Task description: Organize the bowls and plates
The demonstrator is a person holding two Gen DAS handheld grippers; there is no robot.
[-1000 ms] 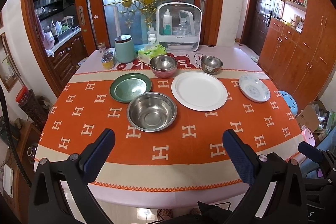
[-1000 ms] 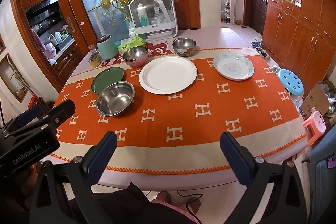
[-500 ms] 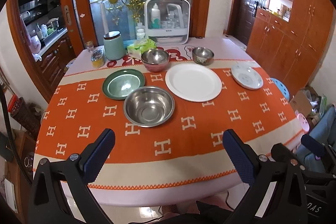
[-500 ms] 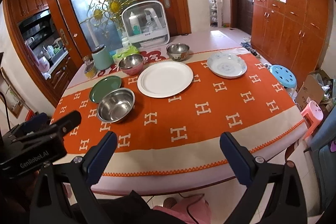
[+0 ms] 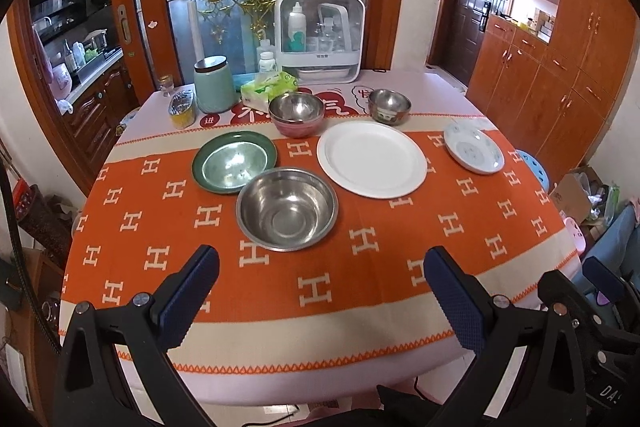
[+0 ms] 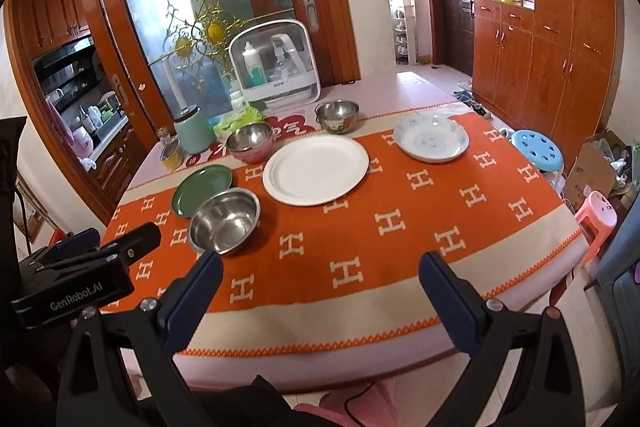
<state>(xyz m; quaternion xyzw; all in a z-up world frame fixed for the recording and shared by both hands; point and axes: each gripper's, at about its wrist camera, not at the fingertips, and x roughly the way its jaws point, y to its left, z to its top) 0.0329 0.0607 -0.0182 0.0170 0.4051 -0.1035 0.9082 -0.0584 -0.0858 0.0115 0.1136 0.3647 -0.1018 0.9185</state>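
Note:
On the orange tablecloth lie a large steel bowl (image 5: pixel 286 207) (image 6: pixel 225 219), a green plate (image 5: pixel 234 161) (image 6: pixel 202 183), a big white plate (image 5: pixel 371 157) (image 6: pixel 315 168) and a white-blue patterned plate (image 5: pixel 473 151) (image 6: pixel 431 137). Behind them stand a pink-sided steel bowl (image 5: pixel 296 113) (image 6: pixel 250 141) and a small steel bowl (image 5: pixel 389 105) (image 6: pixel 337 115). My left gripper (image 5: pixel 320 261) is open and empty over the near table edge. My right gripper (image 6: pixel 320 267) is open and empty, also at the near edge. The left gripper's body shows at the left of the right wrist view (image 6: pixel 80 275).
At the back of the table stand a white sterilizer box (image 5: pixel 320 37), a teal canister (image 5: pixel 213 84), a tissue pack (image 5: pixel 269 89) and a small jar (image 5: pixel 182 109). Blue (image 6: pixel 538 151) and pink (image 6: pixel 598 215) stools stand right of the table. Wooden cabinets line the right wall.
Both grippers have pulled back and risen slightly, so the table looks a little farther and lower. Nothing on the table has moved. Both stay open.

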